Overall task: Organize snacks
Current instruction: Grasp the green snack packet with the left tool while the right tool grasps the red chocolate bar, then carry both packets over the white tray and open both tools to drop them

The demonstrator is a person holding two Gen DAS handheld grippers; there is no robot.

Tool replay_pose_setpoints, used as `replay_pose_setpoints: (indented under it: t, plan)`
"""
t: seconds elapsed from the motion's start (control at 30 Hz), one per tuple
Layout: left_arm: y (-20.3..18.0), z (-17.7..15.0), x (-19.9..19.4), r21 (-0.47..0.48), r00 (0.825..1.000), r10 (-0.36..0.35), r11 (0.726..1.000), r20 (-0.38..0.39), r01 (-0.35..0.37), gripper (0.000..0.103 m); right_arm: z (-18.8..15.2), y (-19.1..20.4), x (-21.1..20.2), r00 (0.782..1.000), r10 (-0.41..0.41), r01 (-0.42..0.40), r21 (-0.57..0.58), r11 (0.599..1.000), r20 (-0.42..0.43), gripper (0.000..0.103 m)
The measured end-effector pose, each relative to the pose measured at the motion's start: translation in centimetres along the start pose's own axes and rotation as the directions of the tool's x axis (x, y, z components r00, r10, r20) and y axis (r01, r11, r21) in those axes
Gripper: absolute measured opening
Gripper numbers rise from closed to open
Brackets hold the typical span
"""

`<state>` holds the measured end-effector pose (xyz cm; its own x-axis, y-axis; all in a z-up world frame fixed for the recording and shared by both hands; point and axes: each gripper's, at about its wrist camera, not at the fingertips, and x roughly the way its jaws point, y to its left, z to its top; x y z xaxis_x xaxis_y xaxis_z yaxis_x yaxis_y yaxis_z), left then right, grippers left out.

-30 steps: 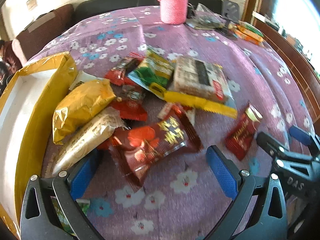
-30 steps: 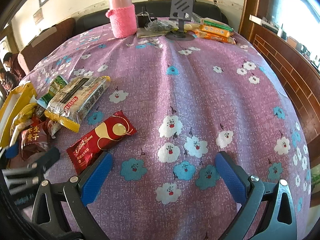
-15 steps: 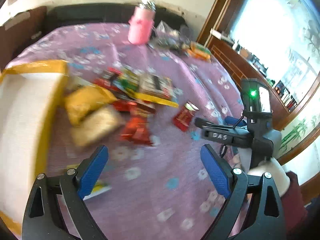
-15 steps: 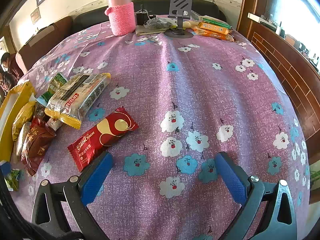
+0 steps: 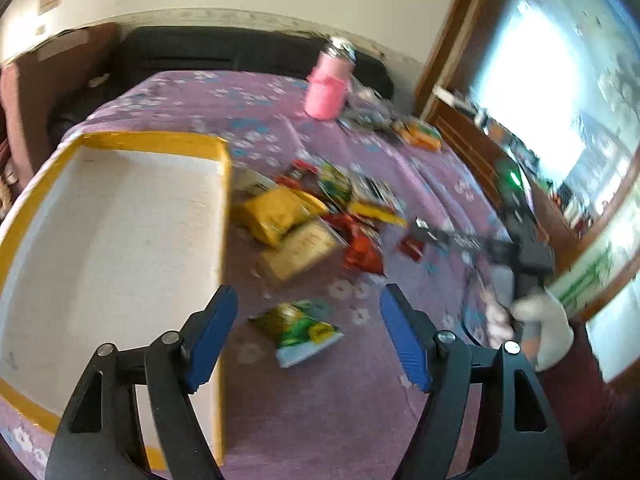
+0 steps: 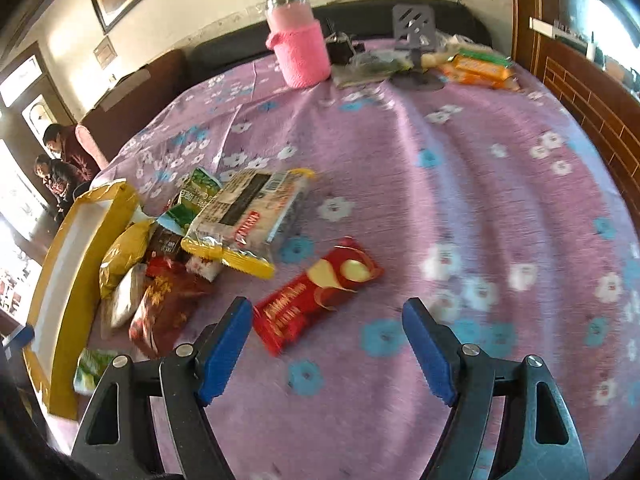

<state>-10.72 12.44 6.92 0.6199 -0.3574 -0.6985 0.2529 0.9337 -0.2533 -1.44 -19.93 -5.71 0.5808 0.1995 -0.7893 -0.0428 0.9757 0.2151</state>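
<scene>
A yellow-rimmed white tray point(image 5: 152, 142) lies at the left in the left wrist view. To its right is a pile of snack packets point(image 5: 296, 220), with a green packet point(image 5: 300, 330) lying apart, nearer me. My left gripper point(image 5: 307, 300) hovers above that green packet; its jaws are closing and the pads touch nothing. My right gripper point(image 6: 326, 308) hangs over the cloth with its jaws closing, and nothing is pressed between them. A red packet point(image 6: 320, 296) lies just past its left finger. A large yellow-edged cracker pack point(image 6: 248, 216) tops the pile.
A pink-sleeved bottle point(image 6: 298, 52), a grey phone stand point(image 6: 414, 36) and orange packets point(image 6: 480, 66) stand at the table's far edge. Two people point(image 6: 60, 160) are beyond the table on the left. Wooden panelling point(image 6: 592, 92) runs along the right side.
The left view has pulled back and up, so the tray and the green packet now show. The right gripper has edged toward the red packet. Both pairs of jaws have narrowed.
</scene>
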Motion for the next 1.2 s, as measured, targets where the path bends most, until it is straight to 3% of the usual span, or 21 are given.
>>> replay_pose_setpoints:
  t: [0.13, 0.2, 0.27, 0.3, 0.33, 0.37, 0.4, 0.63, 0.83, 0.9, 0.93, 1.2]
  plan:
    - [-1.6, -0.2, 1.8, 0.044, 0.998, 0.008, 0.999, -0.058, -0.006, 0.074, 0.6, 1.0, 1.8, 0.999, -0.045, 0.046, 0.025, 0.999, -0.009, 0.079]
    - [-2.3, -0.4, 2.9, 0.071, 0.995, 0.022, 0.997, -0.093, -0.015, 0.074, 0.6, 1.5, 2.1, 0.997, -0.082, 0.082, -0.007, 0.997, 0.002, 0.072]
    - [-2.7, -0.9, 3.9, 0.110, 0.992, 0.058, 0.993, -0.112, -0.045, 0.074, 0.3, 1.5, 1.9, 0.995, -0.099, 0.099, -0.016, 0.995, 0.013, 0.046]
    - [-2.8, -1.1, 4.2, 0.126, 0.990, 0.078, 0.990, -0.118, -0.063, 0.073, 0.3, 1.3, 1.7, 0.995, -0.098, 0.098, -0.014, 0.995, 0.014, 0.041]
    - [-2.9, -1.2, 4.6, 0.138, 0.988, 0.095, 0.987, -0.124, -0.078, 0.061, 0.1, 0.8, 1.5, 0.996, -0.085, 0.085, -0.004, 0.996, 0.013, 0.032]
    - [-2.9, -1.5, 4.9, 0.146, 0.985, 0.113, 0.985, -0.133, -0.093, 0.045, 0.0, 0.4, 1.3, 0.997, -0.070, 0.070, 0.007, 0.998, 0.011, 0.030]
    - [-2.7, -1.6, 5.0, 0.147, 0.983, 0.116, 0.985, -0.142, -0.095, 0.041, 0.0, -0.1, 1.1, 0.999, -0.048, 0.047, 0.019, 0.999, 0.009, 0.029]
    - [-1.8, -1.6, 5.0, 0.097, 0.985, 0.080, 0.993, -0.151, -0.066, 0.042, -1.2, -0.7, 0.2, 1.000, -0.012, 0.012, -0.002, 1.000, 0.021, 0.029]
    - [-3.1, -1.7, 6.0, 0.148, 0.979, 0.139, 0.982, -0.148, -0.117, 0.056, -1.8, -1.5, -0.3, 0.999, 0.047, -0.048, 0.013, 0.999, 0.019, 0.032]
    - [-3.4, -1.8, 6.2, 0.163, 0.977, 0.169, 0.976, -0.132, -0.147, 0.056, -1.8, -1.8, -0.3, 0.998, 0.066, -0.067, 0.028, 0.997, 0.019, 0.032]
    - [-3.4, -1.9, 6.0, 0.160, 0.977, 0.176, 0.975, -0.122, -0.155, 0.047, -1.8, -1.9, -0.3, 0.997, 0.072, -0.072, 0.034, 0.997, 0.018, 0.032]
    - [-1.6, -1.6, 3.9, 0.058, 0.993, 0.086, 0.995, -0.079, -0.081, 0.046, -1.5, -0.2, 0.0, 1.000, 0.007, -0.007, -0.021, 1.000, 0.010, 0.045]
